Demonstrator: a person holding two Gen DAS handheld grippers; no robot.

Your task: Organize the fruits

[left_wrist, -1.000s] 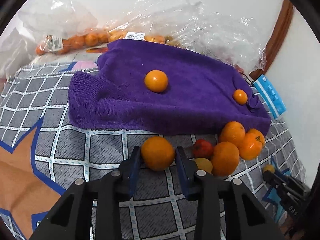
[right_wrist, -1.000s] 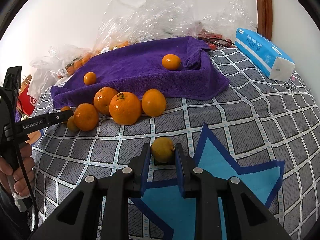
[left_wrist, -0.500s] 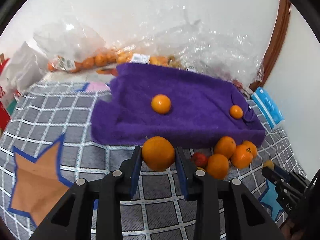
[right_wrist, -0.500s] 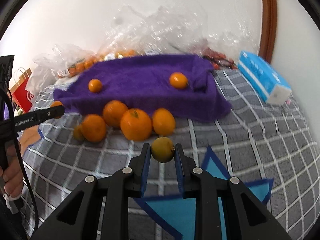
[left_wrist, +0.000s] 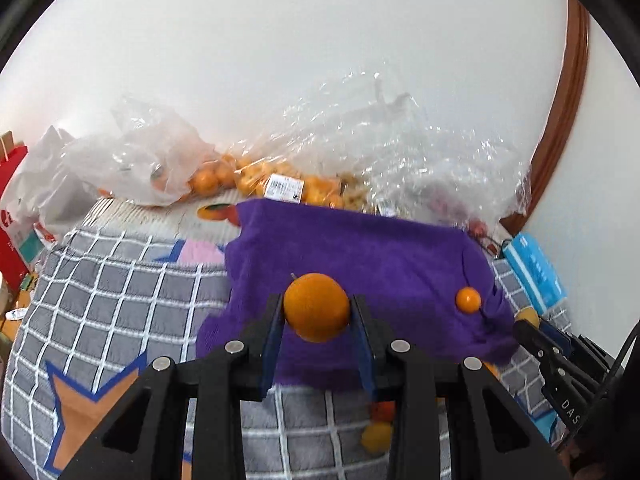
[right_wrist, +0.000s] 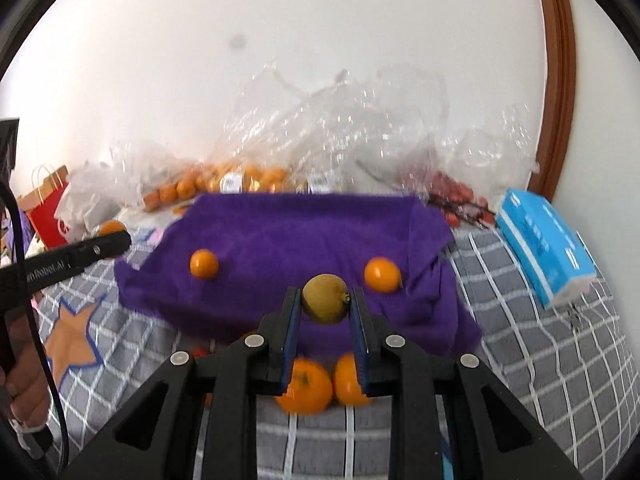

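Orange [left_wrist: 316,307] clamped in left tool [left_wrist: 316,322], above purple towel [left_wrist: 384,256].

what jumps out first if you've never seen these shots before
Each gripper has a fruit pinched between its pads: the left gripper an orange, the right gripper a small yellow-green fruit. Behind both spreads a purple towel on the grey checked cover, two little oranges lying on it. Crinkled clear bags of fruit line the wall.

The left gripper [right_wrist: 80,258] reads "nRobot.AI"; the right gripper [left_wrist: 568,408] "DAS".
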